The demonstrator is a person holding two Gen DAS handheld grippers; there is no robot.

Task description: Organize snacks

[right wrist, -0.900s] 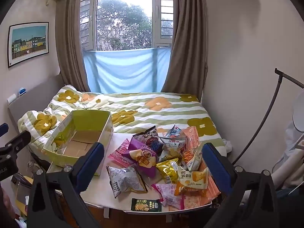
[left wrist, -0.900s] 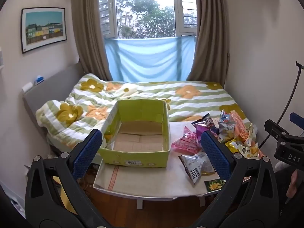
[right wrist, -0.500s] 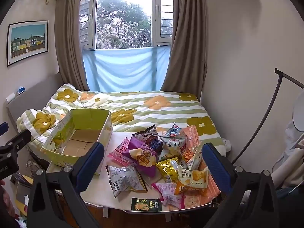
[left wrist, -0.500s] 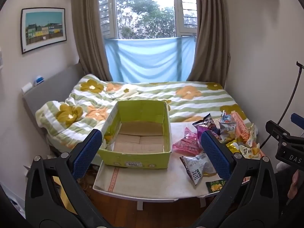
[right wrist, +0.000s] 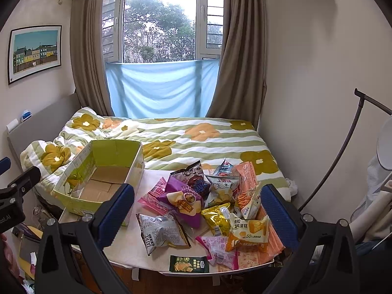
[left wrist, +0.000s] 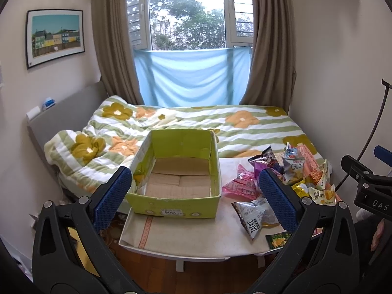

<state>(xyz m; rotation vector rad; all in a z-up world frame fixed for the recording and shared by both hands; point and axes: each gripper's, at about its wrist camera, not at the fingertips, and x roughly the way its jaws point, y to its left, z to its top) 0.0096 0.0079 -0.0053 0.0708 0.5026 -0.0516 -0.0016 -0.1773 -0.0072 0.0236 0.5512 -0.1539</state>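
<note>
You are in a small bedroom: a bed with a green-striped, flowered quilt point(left wrist: 245, 127) lies under a curtained window point(left wrist: 188, 14), and a low white table point(left wrist: 186, 235) stands at its foot.

In the left wrist view, your left gripper point(left wrist: 194, 196) hangs above the near edge of the table with its jaws spread wide and nothing between them. A green cardboard box point(left wrist: 176, 203) sits on the left part of the table, open at the top, and only its cardboard floor shows inside. To its right lies the pile of snack packets point(left wrist: 294, 171), with a grey-white packet point(left wrist: 257, 216) nearest you and a small dark green packet point(left wrist: 278, 240) at the table's front edge. Part of your right gripper point(left wrist: 367, 186) shows at the right border.

In the right wrist view, your right gripper point(right wrist: 197, 210) is likewise fully released, holding nothing, and hovers over the front of the snack pile point(right wrist: 220, 196). A purple packet point(right wrist: 183, 203) lies in the middle, a gold one point(right wrist: 216, 216) beside it, an orange-and-white cake packet point(right wrist: 247, 232) and a pink packet point(right wrist: 220, 250) nearer you. The grey-white packet point(right wrist: 160, 232) and the dark green packet point(right wrist: 188, 264) lie at the front. The box point(right wrist: 80, 205) stands to the left, apart from the snacks. All the snacks are on the table, outside the box.
</note>
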